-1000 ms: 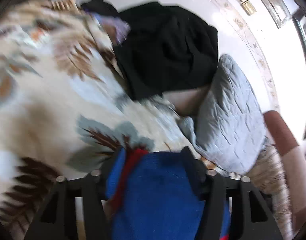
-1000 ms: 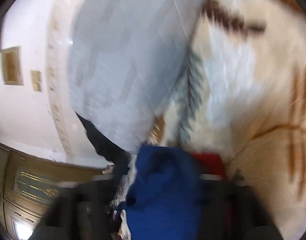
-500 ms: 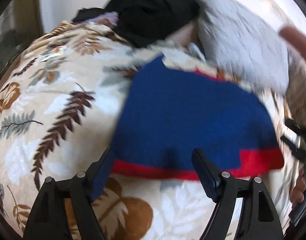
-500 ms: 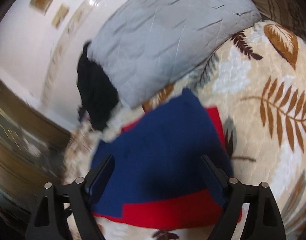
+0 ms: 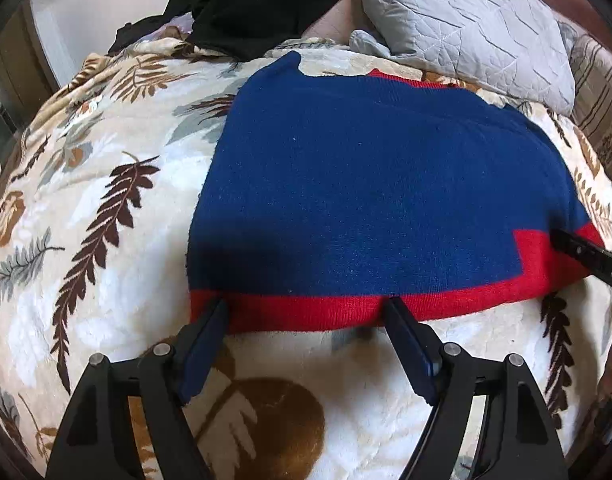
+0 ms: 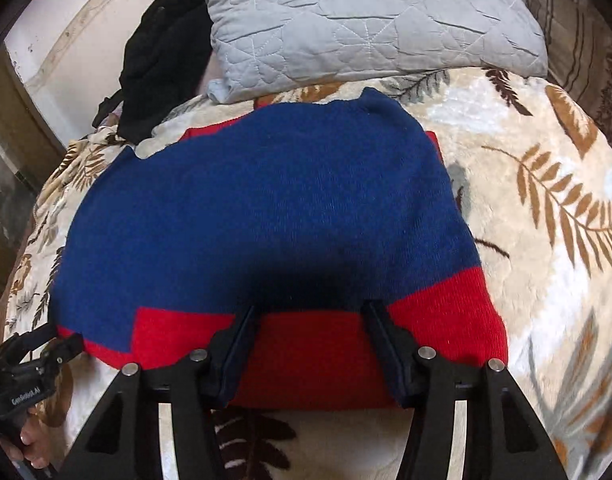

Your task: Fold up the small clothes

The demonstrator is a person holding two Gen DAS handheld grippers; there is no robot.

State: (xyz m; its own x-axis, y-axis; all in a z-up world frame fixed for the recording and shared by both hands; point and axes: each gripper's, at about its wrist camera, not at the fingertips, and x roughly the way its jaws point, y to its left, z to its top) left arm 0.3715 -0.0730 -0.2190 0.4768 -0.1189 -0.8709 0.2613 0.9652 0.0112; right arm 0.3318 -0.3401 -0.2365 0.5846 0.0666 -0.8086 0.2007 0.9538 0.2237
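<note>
A blue knit sweater with red trim (image 5: 377, 184) lies spread flat on a leaf-patterned blanket (image 5: 90, 208); it also shows in the right wrist view (image 6: 266, 208). My left gripper (image 5: 306, 308) is open, its fingertips at the sweater's near red hem, left part. My right gripper (image 6: 311, 312) is open, its fingers resting over the red hem at the right part. The right gripper's finger (image 5: 577, 250) shows at the far right of the left wrist view. The left gripper's tip (image 6: 34, 360) shows at the lower left of the right wrist view.
A grey quilted pillow (image 6: 365, 20) lies at the head of the bed behind the sweater. A heap of black clothes (image 5: 258, 4) sits beside it to the left. A white wall and dark floor lie beyond the bed's left edge.
Both grippers held the sweater bunched in the air a second ago. They laid it flat on the blanket, opened, and now sit open at its near hem.
</note>
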